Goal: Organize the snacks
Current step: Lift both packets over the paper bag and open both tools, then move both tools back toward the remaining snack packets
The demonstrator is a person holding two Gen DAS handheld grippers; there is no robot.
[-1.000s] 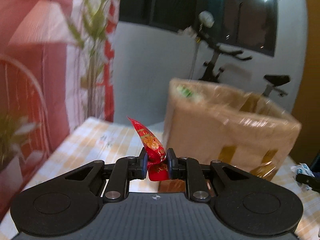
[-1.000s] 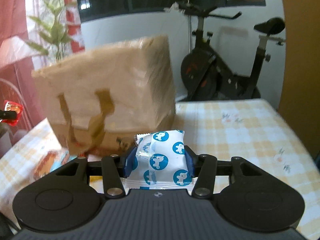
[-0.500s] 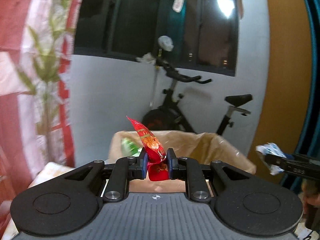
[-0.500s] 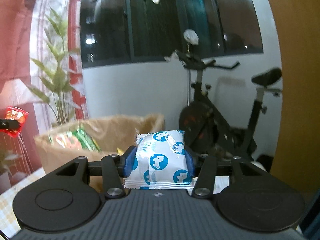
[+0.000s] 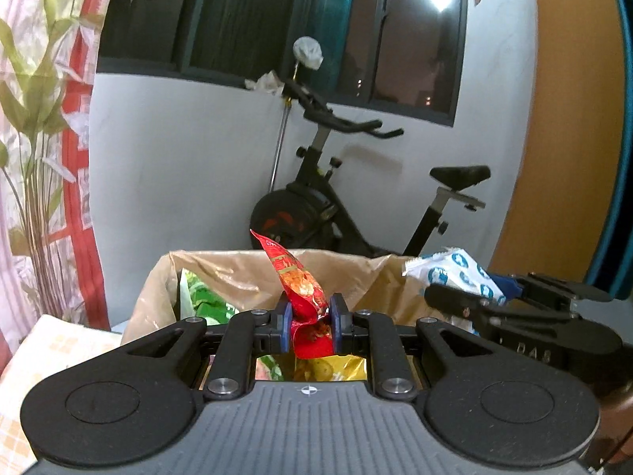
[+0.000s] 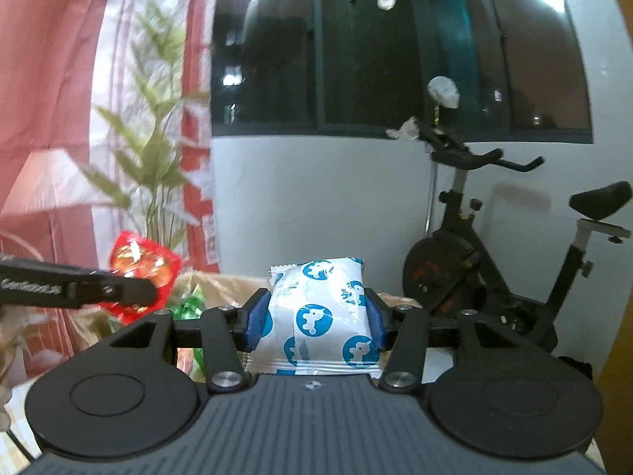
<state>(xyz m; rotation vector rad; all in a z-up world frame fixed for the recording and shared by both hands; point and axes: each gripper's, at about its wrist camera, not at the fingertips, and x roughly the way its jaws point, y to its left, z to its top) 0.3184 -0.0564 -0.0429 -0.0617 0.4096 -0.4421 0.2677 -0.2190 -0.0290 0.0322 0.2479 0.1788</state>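
The left gripper (image 5: 309, 322) is clenched on a crumpled red foil snack packet (image 5: 302, 297), which sticks up between its blue pads above the open brown paper bag (image 5: 237, 273). To its right, the right gripper (image 6: 314, 318) grasps a white pillow-shaped snack packet with blue round prints (image 6: 320, 316), also over the bag's mouth.

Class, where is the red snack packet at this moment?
The red snack packet is pinched in the left hand-held gripper, centre of the left wrist view, above the open brown bag.
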